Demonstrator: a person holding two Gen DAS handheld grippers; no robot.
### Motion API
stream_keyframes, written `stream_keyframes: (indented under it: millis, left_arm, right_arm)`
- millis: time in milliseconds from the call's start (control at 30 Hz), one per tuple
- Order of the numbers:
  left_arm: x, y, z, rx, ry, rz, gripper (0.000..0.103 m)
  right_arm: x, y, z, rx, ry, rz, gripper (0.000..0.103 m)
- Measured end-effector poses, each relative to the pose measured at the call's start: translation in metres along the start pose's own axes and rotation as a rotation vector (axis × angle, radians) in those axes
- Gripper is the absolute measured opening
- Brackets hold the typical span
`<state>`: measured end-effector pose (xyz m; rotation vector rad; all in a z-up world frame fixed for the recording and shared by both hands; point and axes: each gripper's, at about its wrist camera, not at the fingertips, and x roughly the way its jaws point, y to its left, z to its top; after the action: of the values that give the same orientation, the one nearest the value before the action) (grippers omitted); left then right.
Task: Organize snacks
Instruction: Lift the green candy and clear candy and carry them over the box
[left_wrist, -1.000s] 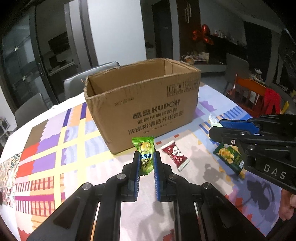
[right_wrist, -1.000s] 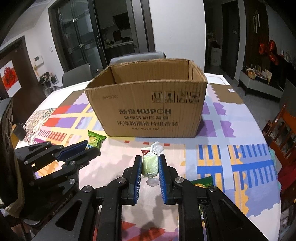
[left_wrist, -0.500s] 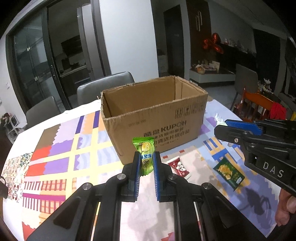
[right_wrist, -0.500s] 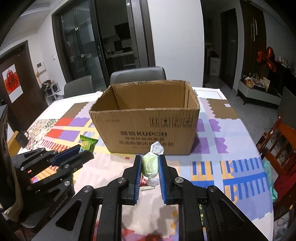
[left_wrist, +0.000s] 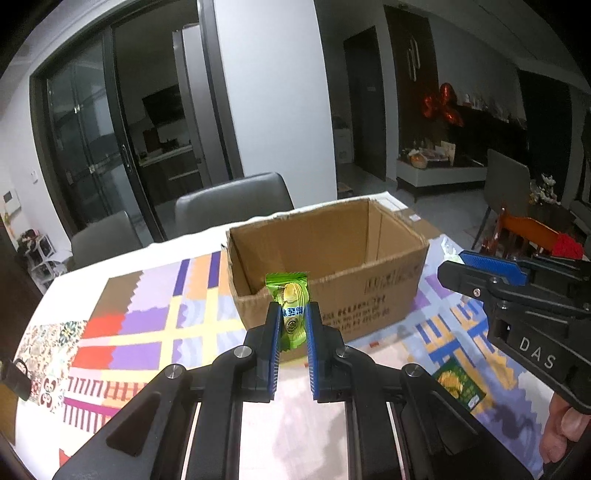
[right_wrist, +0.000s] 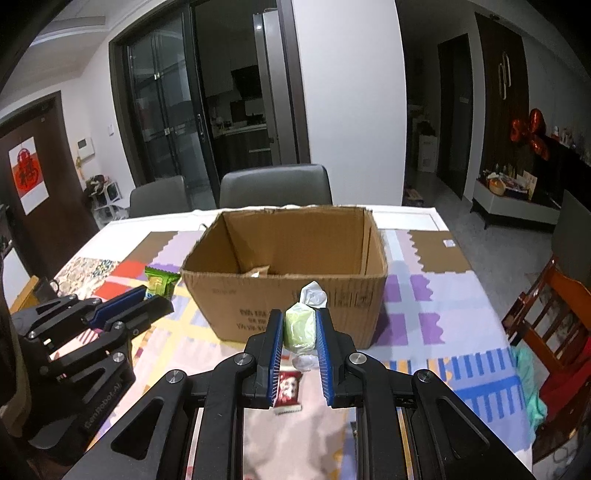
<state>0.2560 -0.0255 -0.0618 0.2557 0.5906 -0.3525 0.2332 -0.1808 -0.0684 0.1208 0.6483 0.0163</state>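
An open cardboard box stands on the patterned tablecloth. My left gripper is shut on a green wrapped snack, held up just before the box's near left rim; it also shows in the right wrist view with the green snack. My right gripper is shut on a pale green twist-wrapped candy, held in front of the box's near wall; it shows at the right in the left wrist view. Something small lies inside the box.
A red wrapped snack lies on the table under my right gripper. A green and yellow snack packet lies at the right. Grey chairs stand behind the table; an orange wooden chair is at the right.
Both grippers have risen with their snacks, so the box's open top and inside now show. The red snack now lies below my right gripper.
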Motion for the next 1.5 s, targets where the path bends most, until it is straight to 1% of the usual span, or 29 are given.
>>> stream_keyframes:
  millis: [100, 200, 367, 1000, 1500]
  left_arm:
    - [-0.001, 0.001, 0.007, -0.003, -0.012, 0.012, 0.014]
    - [-0.002, 0.001, 0.013, -0.009, -0.033, 0.039, 0.014]
    - [0.0, 0.007, 0.022, -0.042, -0.05, 0.06, 0.014]
    - [0.026, 0.017, 0.045, -0.097, -0.076, 0.095, 0.014]
    - [0.05, 0.025, 0.056, -0.124, -0.062, 0.104, 0.014]
  right_arm:
    - [-0.003, -0.001, 0.008, -0.001, -0.015, -0.005, 0.019]
    - [-0.005, -0.003, 0.014, -0.003, -0.028, -0.011, 0.019]
    - [-0.006, -0.007, 0.024, -0.01, -0.047, -0.023, 0.019]
    - [0.008, -0.01, 0.056, -0.02, -0.113, -0.064, 0.019]
    - [0.027, -0.007, 0.072, -0.022, -0.119, -0.084, 0.019]
